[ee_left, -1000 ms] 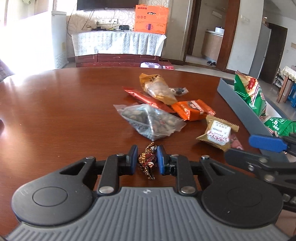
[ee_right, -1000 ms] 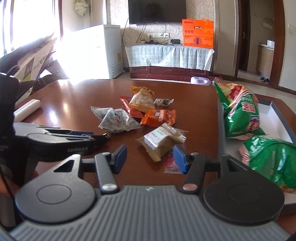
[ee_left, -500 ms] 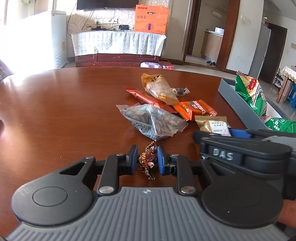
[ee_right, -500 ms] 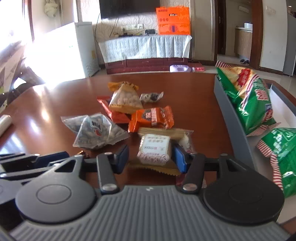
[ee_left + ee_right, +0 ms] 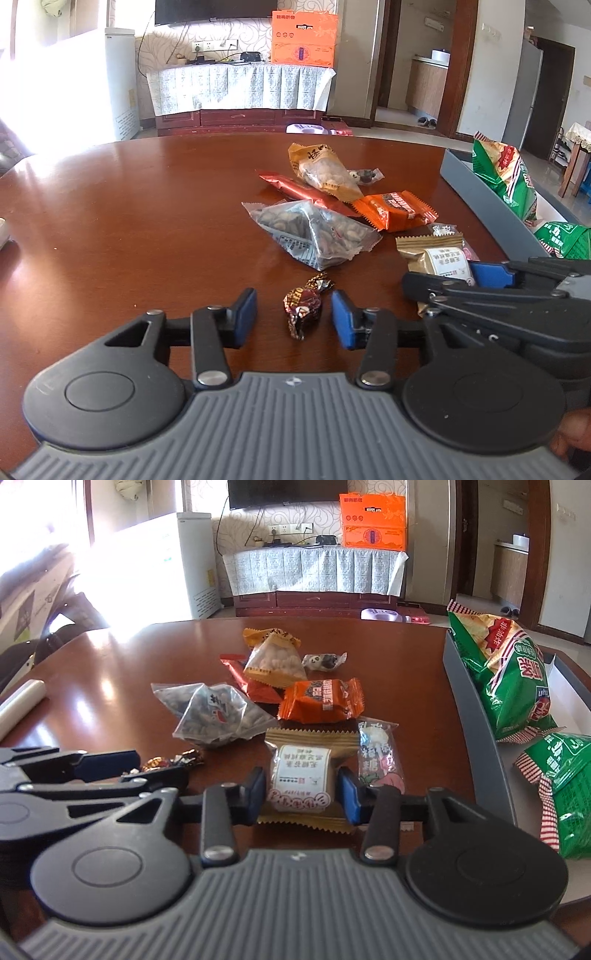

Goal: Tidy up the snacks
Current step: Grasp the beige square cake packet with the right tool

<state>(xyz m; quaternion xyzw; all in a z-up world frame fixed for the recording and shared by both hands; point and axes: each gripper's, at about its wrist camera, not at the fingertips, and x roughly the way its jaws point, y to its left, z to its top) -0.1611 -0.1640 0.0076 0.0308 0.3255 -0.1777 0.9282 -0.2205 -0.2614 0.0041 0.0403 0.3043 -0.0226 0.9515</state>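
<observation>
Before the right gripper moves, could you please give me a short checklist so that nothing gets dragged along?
1. Right gripper pads against both sides of the gold packet: ok.
2. Gold packet lifted off the table: not ok, it lies flat.
3. Pink wrapper free of the right gripper's finger: cannot tell, they sit very close.
4. Left gripper open, chocolate candy lying loose between its fingers: ok.
5. Bare floor in the grey tray beside the green bags: ok.
</observation>
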